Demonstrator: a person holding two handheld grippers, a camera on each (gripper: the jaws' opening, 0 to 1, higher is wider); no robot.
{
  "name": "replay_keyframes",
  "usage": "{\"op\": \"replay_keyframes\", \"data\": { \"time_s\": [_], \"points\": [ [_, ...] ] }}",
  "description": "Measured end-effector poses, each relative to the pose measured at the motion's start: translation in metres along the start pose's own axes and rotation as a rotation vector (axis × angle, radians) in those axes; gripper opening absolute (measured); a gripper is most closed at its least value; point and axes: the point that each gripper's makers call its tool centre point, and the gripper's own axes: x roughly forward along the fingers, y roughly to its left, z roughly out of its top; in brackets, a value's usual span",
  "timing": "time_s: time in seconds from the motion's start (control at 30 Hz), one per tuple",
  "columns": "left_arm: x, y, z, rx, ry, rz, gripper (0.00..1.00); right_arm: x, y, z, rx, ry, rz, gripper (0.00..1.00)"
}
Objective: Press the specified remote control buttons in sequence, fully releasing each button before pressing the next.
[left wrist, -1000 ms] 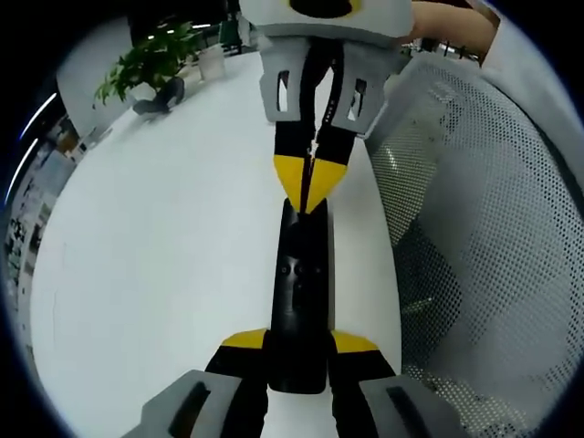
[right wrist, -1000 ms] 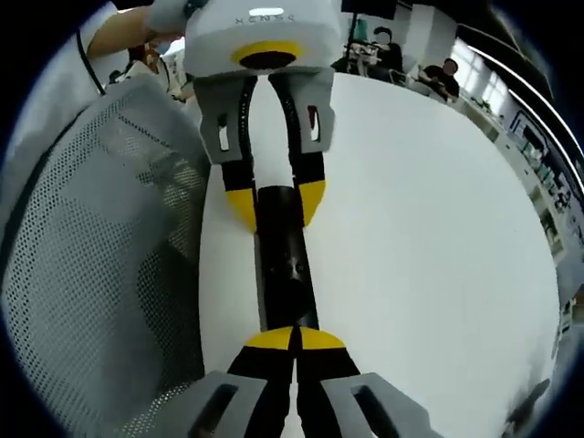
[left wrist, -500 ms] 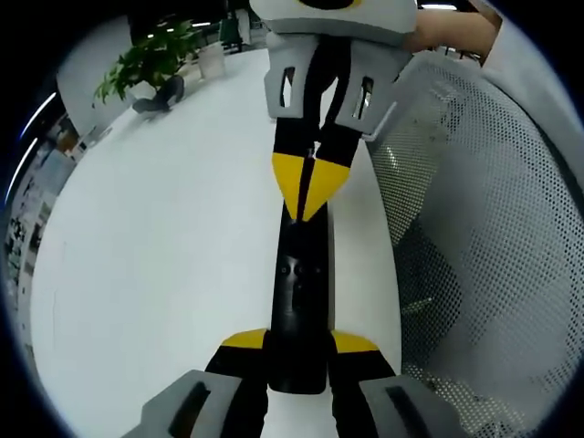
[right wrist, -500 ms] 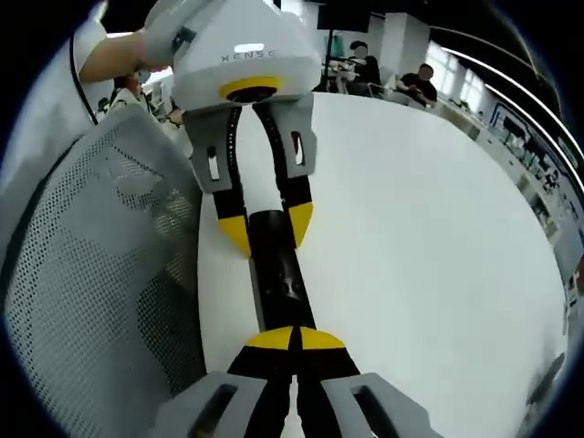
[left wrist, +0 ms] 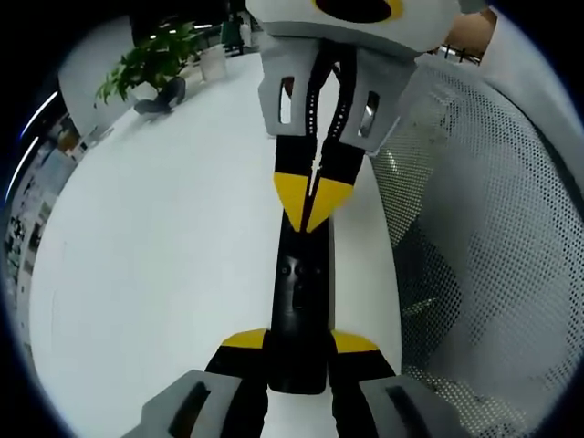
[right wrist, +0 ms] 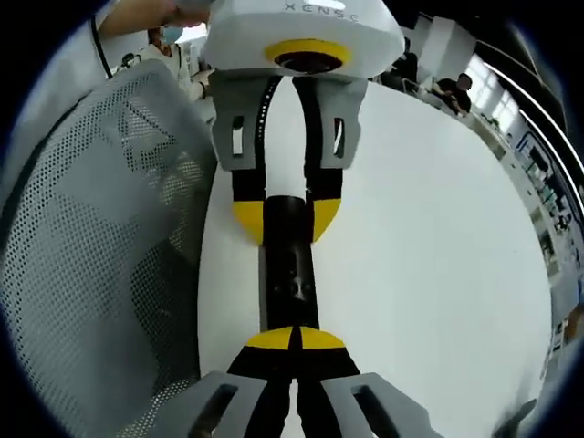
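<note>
Remote control (left wrist: 299,301) lies lengthwise on the white worktop (left wrist: 155,246), one end clamped between the yellow tips of my left claw (left wrist: 299,345). My right claw (right wrist: 295,339), tips pinched together, touches its other end beside a mesh chair (right wrist: 91,265).

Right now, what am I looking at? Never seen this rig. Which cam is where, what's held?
No robot arm here: a person holds a two-jaw gripper in each hand, and a fisheye camera rides on each, looking along its jaws.

In the left gripper view, the left gripper rises from the bottom, clamped on the near end of a black remote. The right gripper comes in from the top, jaws together, its yellow tips at the remote's far end.

The right gripper view shows the same scene from the opposite end.

The remote is over a white table. A grey mesh chair back stands beside it, and a potted plant sits at the far end.
</note>
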Motion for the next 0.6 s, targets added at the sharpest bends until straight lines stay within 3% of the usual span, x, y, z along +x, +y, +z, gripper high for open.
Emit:
{"op": "replay_keyframes", "data": {
  "time_s": [0.17,0.33,0.43,0.6],
  "points": [
    [0.0001,0.0001,0.0,0.002,-0.005,-0.001,0.23,-0.0018,-0.0013,-0.001,0.052,-0.071,-0.012,0.0],
    [0.0002,0.0001,0.0001,0.002,-0.003,-0.001,0.23,-0.0055,0.0001,0.0005,0.232,-0.151,0.054,0.0],
    [0.0002,0.0001,-0.0001,-0.002,-0.013,-0.002,0.23,-0.0081,-0.0072,0.0008,0.203,-0.16,0.017,0.03],
    [-0.0001,0.0,0.0,-0.005,-0.023,-0.002,0.23,-0.0017,0.001,0.0018,0.148,-0.133,0.06,0.11]
  ]
}}
